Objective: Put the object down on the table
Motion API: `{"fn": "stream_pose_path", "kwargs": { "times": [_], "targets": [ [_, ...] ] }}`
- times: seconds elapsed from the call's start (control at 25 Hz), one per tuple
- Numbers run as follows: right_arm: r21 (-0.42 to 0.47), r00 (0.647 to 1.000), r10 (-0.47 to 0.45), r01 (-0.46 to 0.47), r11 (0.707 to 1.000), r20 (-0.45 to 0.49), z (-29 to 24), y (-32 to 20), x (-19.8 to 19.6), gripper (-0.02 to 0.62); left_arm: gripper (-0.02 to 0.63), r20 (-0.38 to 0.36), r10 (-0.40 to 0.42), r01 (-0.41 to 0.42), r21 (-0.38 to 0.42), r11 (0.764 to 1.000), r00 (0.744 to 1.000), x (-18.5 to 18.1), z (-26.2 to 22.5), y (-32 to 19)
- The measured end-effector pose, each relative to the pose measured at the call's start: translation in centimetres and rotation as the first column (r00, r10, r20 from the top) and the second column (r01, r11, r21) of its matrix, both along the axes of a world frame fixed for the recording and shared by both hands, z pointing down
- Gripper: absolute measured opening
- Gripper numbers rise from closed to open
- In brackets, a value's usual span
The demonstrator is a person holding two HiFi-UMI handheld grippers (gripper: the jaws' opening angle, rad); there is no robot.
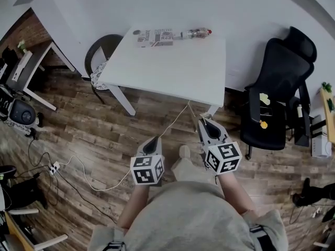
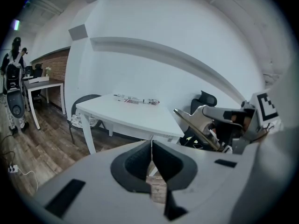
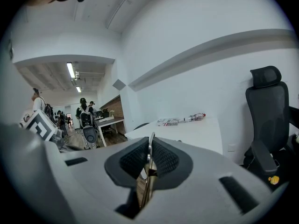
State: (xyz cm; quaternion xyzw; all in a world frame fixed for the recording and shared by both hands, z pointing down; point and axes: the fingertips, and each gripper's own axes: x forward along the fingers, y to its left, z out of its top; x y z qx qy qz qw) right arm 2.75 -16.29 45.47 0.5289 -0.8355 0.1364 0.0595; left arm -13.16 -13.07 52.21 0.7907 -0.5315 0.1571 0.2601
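The fingers [image 3: 166,160] of the right gripper [image 3: 150,141] are clamped on a thin metal strip [image 3: 147,174], which stands edge-on between the pads and sticks out ahead of them. The left gripper view shows its flat, shiny length [image 2: 196,126] reaching forward from those fingers. It looks stiff, light and slick. The broad faces near one end, where the pads press now, are the sensible place to hold it. Gripped by its edges it would likely twist out. Set down, it should lie flat, though it could skid or clatter on a hard top.

Just beside it, the left gripper [image 2: 151,143] has its fingers [image 2: 135,164] closed together with nothing between them.

Both hands are held low before the body. The right gripper [image 1: 205,122] is slightly ahead of the left gripper [image 1: 153,140]; both point forward and a little down, the left more steeply.

Beyond the fingertips comes bare wooden floor [image 1: 104,124], then the white desk [image 1: 172,72], well apart from the strip. At the desk's far edge lie a leaflet [image 1: 156,37] and a bottle [image 1: 196,33]. A black office chair [image 1: 282,98] stands off to the right of the fingers.
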Motion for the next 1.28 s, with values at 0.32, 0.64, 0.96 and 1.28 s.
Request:
{"fn": "stream_pose_path", "kwargs": {
  "times": [0.32,0.64,0.96,1.28],
  "targets": [
    [0.0,1.0,-0.016,0.016,1.0,-0.004,-0.7,-6.7,1.4,0.023,0.011,0.002,-0.013,0.013,0.013,1.0,1.0,1.4,-1.0,-6.7],
    [-0.017,0.999,-0.039,0.038,0.999,-0.013,-0.2,-12.7,2.6,0.023,0.011,0.007,-0.033,0.033,-0.003,0.999,0.999,2.6,-0.7,-11.8],
    [-0.036,0.998,-0.054,0.053,0.998,-0.028,1.1,-18.8,3.7,0.023,0.011,0.017,-0.059,0.059,-0.015,0.998,0.998,3.2,-0.3,-16.8],
    [-0.065,0.996,-0.078,0.075,0.995,-0.048,3.0,-24.1,4.3,0.023,0.011,0.025,-0.076,0.077,-0.033,0.997,0.997,3.9,0.6,-21.0]
  ]
}}
